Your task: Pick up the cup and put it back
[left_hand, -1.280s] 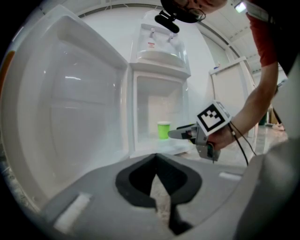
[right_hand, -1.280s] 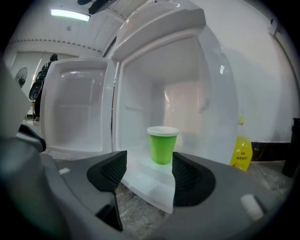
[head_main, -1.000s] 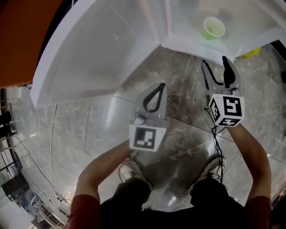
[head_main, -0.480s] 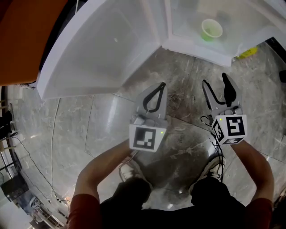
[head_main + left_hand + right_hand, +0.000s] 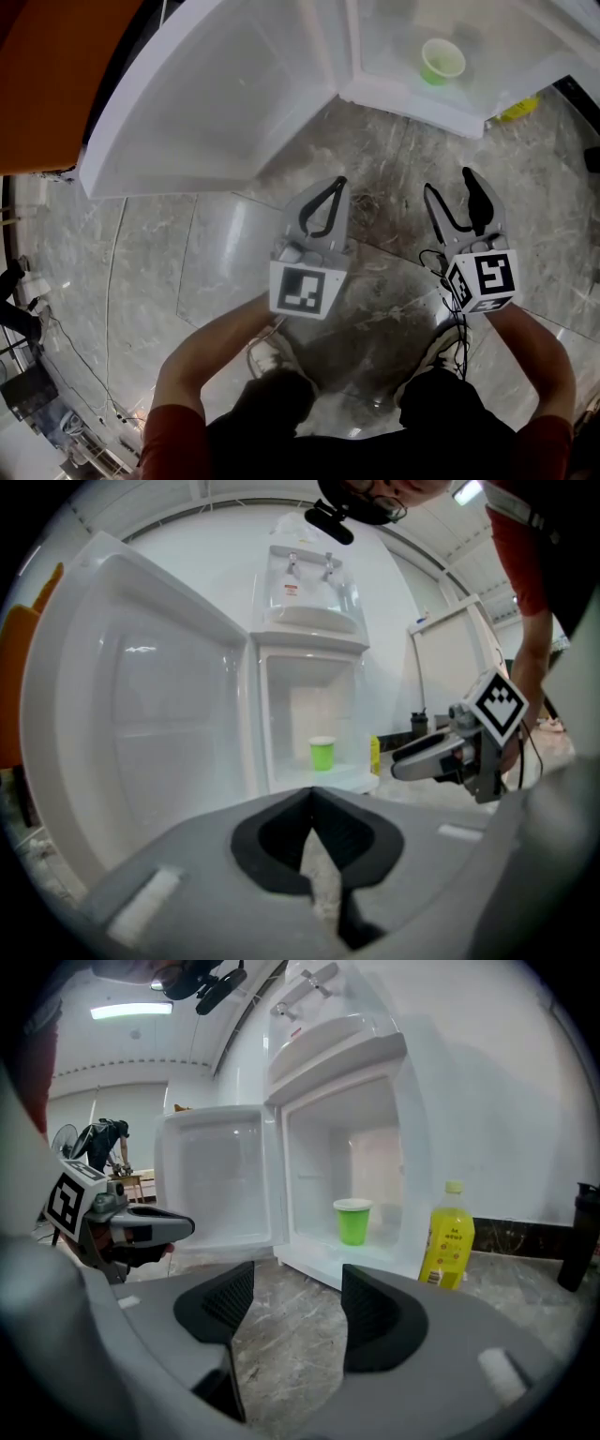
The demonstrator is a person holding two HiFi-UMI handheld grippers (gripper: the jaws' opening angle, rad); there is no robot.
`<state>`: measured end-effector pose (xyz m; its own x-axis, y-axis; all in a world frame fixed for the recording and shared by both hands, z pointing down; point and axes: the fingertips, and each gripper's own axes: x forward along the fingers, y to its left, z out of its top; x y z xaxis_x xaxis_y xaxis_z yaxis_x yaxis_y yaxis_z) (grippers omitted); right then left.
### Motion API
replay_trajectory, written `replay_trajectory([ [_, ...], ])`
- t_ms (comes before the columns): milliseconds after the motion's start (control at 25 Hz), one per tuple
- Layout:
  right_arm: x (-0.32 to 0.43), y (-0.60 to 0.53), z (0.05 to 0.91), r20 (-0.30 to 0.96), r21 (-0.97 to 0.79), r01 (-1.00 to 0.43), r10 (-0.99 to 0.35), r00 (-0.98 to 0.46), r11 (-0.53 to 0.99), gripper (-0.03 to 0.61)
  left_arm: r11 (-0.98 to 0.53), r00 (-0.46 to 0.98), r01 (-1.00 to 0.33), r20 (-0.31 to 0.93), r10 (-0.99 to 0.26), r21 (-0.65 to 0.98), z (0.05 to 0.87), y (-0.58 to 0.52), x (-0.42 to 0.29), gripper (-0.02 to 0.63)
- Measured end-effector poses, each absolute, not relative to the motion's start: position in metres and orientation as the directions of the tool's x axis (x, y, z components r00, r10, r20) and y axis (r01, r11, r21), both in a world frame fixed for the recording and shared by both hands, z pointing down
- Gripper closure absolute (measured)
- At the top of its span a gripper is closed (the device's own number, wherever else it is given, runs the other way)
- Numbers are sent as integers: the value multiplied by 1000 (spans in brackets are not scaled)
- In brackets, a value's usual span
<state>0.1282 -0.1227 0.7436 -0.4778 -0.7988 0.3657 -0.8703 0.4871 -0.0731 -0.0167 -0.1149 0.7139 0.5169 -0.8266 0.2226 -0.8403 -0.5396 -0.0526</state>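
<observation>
Cup ahead of both my grippers.
The green cup point(image 5: 442, 60) stands inside the open fridge point(image 5: 412, 98), well apart from my right gripper point(image 5: 449, 180), jaws spread and empty; my left gripper point(image 5: 339, 181) has its jaws pressed together.

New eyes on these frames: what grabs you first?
A green cup stands alone inside a small white fridge on the marble floor, its door swung wide to the left. Both grippers hang short of it: the left gripper shut, the right gripper open and empty. A yellow bottle stands just right of the fridge.
</observation>
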Motion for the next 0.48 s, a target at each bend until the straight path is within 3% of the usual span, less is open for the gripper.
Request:
replay_trajectory([
  [480, 121, -123, 748, 386, -98, -854, -772, -506, 511, 293, -535, 512, -844, 233, -827, -45, 718, -114, -19, 612],
])
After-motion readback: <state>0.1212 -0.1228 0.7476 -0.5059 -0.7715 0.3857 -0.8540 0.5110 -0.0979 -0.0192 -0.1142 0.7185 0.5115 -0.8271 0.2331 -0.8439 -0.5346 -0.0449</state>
